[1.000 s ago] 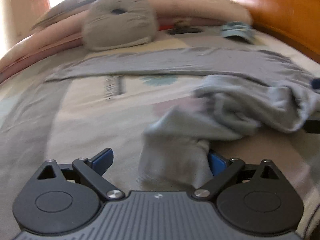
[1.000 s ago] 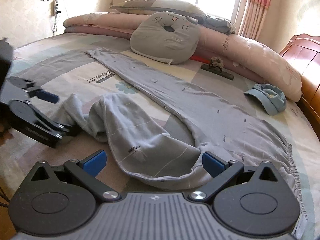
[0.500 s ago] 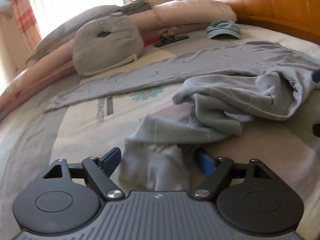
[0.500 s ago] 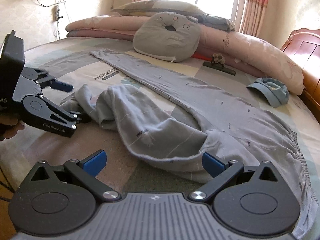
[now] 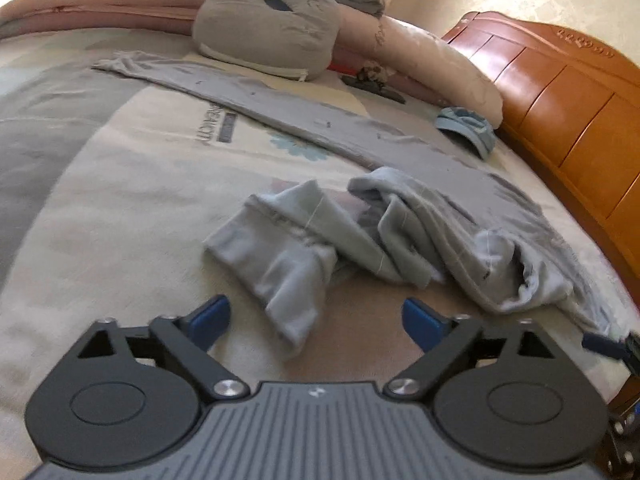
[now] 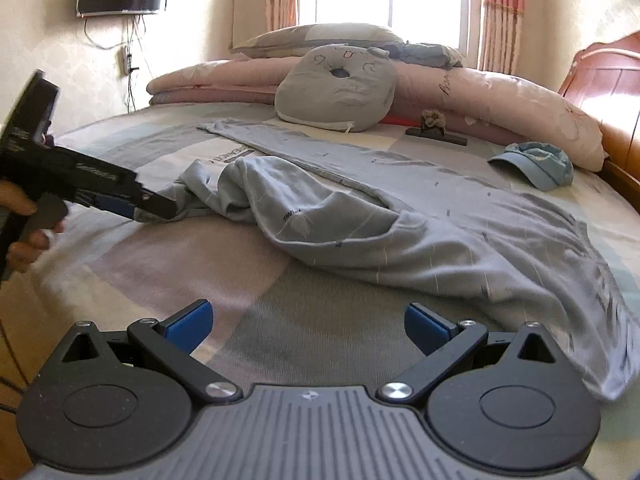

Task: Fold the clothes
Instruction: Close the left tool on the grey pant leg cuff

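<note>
Bed point(image 6: 248, 280): is carrying all things.
Trousers point(image 6: 400, 232): lying rumpled in bed's middle, one leg bunched.
L gripper point(image 5: 316, 316): fingers apart, hovering just before leg end, not touching.
R gripper point(image 6: 308, 328): fingers apart, holding nothing, near waist side.

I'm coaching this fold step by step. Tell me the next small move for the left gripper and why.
Probably ease the left gripper forward and close on the loose leg end of the grey trousers. Its jaws stand open with that end lying between the fingertips, ungripped, and this leg is bunched on the bed while the other lies flat.
</note>
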Motion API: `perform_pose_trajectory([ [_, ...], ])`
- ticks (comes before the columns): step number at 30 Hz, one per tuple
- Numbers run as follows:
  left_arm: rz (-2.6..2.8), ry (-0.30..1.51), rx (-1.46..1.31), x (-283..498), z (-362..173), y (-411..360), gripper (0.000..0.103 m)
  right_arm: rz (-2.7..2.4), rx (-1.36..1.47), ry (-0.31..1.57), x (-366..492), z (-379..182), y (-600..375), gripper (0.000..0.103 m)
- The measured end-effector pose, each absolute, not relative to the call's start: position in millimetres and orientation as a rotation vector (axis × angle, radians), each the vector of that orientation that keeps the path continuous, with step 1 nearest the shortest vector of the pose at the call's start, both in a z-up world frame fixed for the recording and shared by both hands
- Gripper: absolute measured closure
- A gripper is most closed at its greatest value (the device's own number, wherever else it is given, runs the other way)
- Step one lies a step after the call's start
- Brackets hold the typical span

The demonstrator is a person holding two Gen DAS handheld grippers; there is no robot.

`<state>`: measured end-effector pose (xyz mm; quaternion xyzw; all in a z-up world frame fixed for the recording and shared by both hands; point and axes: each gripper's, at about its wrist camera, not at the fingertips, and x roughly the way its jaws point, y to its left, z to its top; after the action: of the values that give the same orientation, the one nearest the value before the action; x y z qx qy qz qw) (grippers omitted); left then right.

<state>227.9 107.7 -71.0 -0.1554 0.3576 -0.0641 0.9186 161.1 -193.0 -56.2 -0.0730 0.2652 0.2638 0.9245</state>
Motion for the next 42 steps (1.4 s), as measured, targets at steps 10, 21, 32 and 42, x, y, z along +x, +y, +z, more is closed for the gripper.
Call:
perform_pose_trajectory([
  [10,-0.175,0.673,-0.325,228.6,-78.6,108.6,0.026,0.492,-0.094,0.511,145.1,-48.6,-221.1,0.0],
  [21,-0.053,0.635,-0.297,225.2,-76.9,119.1,0.086,0.472,-0.11,0.529,144.0,-53.2,-221.5,0.0],
  [32,0.164,0.548,-0.283,187.6,-42.1,197.5,0.088,0.483,-0.123,0.533,148.3,-52.3,-211.5,0.0],
  [42,0.303,0.527,-0.276,166.1,-32.3,251.0,0.088,0.508,-0.14,0.538,147.0,-53.5,-196.2,0.0],
])
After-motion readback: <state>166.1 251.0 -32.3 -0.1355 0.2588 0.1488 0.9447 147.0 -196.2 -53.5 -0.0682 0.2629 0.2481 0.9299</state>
